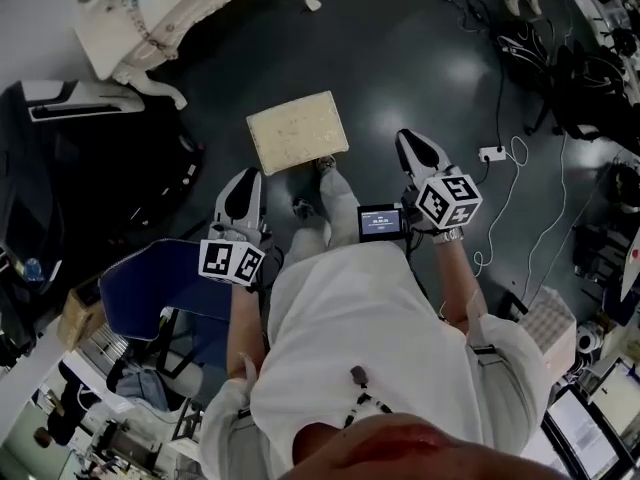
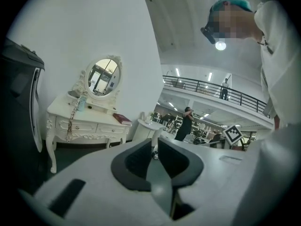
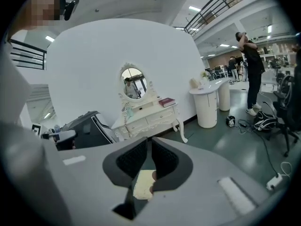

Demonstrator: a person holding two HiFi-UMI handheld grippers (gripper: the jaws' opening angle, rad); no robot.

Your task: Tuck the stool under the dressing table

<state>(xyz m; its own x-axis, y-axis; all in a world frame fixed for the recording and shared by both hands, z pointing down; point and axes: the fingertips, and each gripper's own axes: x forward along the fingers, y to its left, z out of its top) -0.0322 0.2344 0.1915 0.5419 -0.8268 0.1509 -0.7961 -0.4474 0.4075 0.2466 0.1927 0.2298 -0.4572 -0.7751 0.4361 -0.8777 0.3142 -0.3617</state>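
1. Head view: the cream square-cushioned stool (image 1: 298, 131) stood on the dark glossy floor (image 1: 400, 58), ahead of the person in white and well apart from the white ornate dressing table (image 1: 170, 8) at the upper left. It was not tucked under. The left gripper (image 1: 244, 183) and right gripper (image 1: 415, 148) were held either side of the stool's near edge, neither touching it.
2. Left gripper view: the left gripper (image 2: 155, 149) had its jaws parted by a narrow gap, with nothing between them. The dressing table (image 2: 84, 121) stood against the white wall beyond, with an oval mirror (image 2: 104, 76) and a red book (image 2: 122, 119) on it.
3. Right gripper view: the right gripper (image 3: 149, 147) likewise showed a slim gap and gripped nothing. The stool's cushion (image 3: 143, 185) was visible below, through the gap. The dressing table (image 3: 148, 117) stood further off, with a white round pedestal (image 3: 207, 105) to its right.
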